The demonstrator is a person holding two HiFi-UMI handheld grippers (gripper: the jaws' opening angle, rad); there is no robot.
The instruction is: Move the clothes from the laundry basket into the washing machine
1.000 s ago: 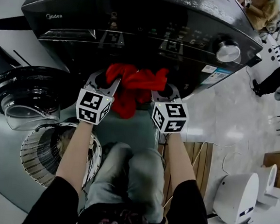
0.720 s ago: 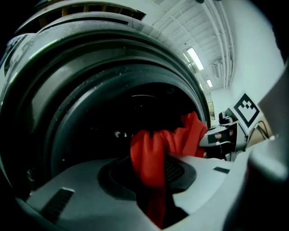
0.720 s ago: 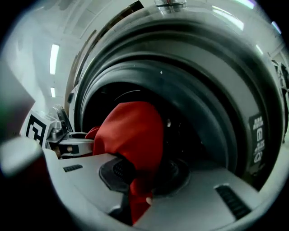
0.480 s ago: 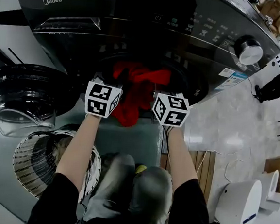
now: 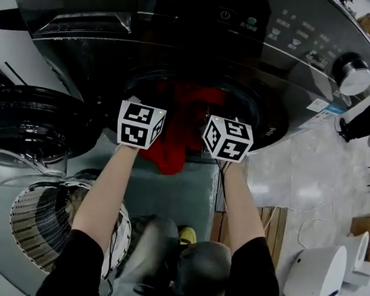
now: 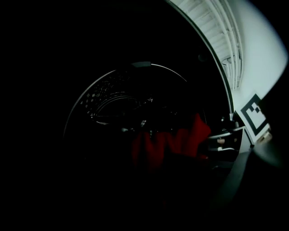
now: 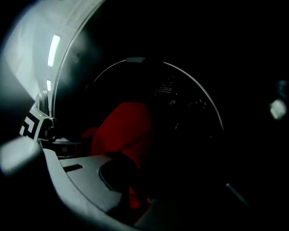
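Nearest, at the bottom of the head view: bent knees in grey trousers (image 5: pixel 151 238), with black sleeves (image 5: pixel 74 270) to either side. Lower left, just beside the left knee: round white slatted laundry basket (image 5: pixel 30 227), holding pale clothes (image 5: pixel 81 196), only dimly seen. Further out: left gripper (image 5: pixel 140 108) and right gripper (image 5: pixel 228 123), marker cubes uppermost, side by side, both pointing into the mouth of the washing machine (image 5: pixel 182 28). Between them: red garment (image 5: pixel 181 121), long axis running side to side from one gripper to the other, across the lower edge of the opening. One loose fold hanging back toward the knees over the grey surface (image 5: pixel 168 194) below the opening, lowest tip between the two cubes. Left gripper: jaws lost in the dark of its own view, red cloth bunched directly ahead of them; set narrow and clamped on the garment's left end, judging by the cloth strung from it. Right gripper: jaws nearly together, gripping the right end, red cloth filling the centre-left of its view. Beyond: dark front-loading machine, round glass door (image 5: pixel 26 124) swung open to the left, perforated drum (image 6: pixel 113 101) behind the cloth. Drum contents other than the red cloth too dark to tell. Top right: silver dial (image 5: pixel 352 72) on the control panel.
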